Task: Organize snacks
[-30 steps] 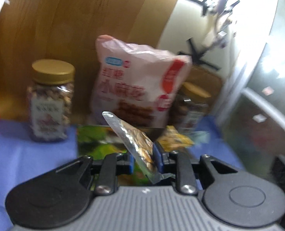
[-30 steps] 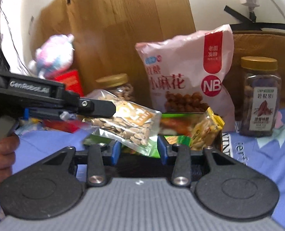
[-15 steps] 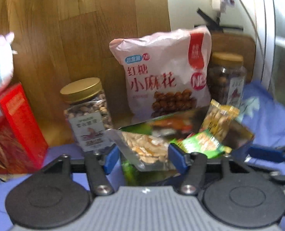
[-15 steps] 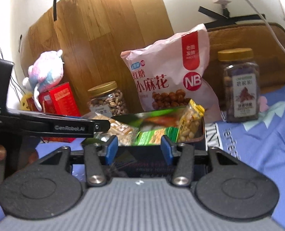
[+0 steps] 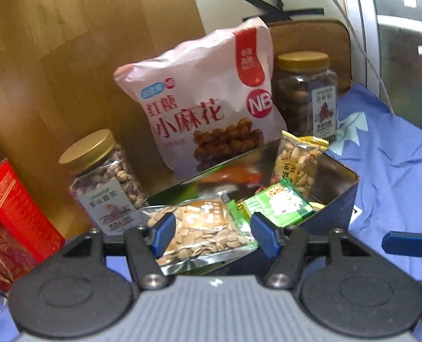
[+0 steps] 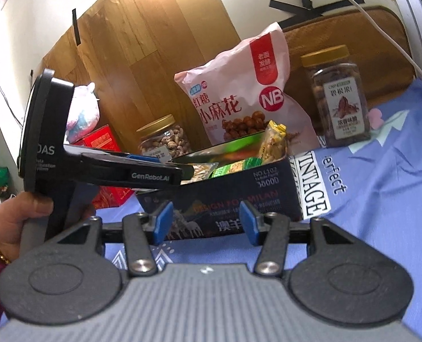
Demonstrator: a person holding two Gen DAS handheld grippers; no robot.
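Observation:
A dark blue tin box point(image 5: 340, 208) point(image 6: 239, 196) stands open on the blue cloth. A clear packet of seeds point(image 5: 202, 230) lies at its near left rim, beside a green packet point(image 5: 279, 203) and an upright yellow peanut packet point(image 5: 296, 162). My left gripper point(image 5: 212, 235) is open with its fingers either side of the seed packet, not pinching it. It shows in the right wrist view point(image 6: 153, 171) reaching over the box from the left. My right gripper point(image 6: 205, 223) is open and empty, in front of the box.
Behind the box stand a pink snack bag point(image 5: 208, 105), a gold-lidded nut jar point(image 5: 105, 179) at left and a darker jar point(image 5: 308, 91) at right. A red box point(image 5: 8, 219) and a plush toy point(image 6: 82, 111) sit at far left. A wooden board backs them.
My left gripper carried the seed packet to the box and opened, leaving it at the rim. My right gripper drew back from the box and stays open.

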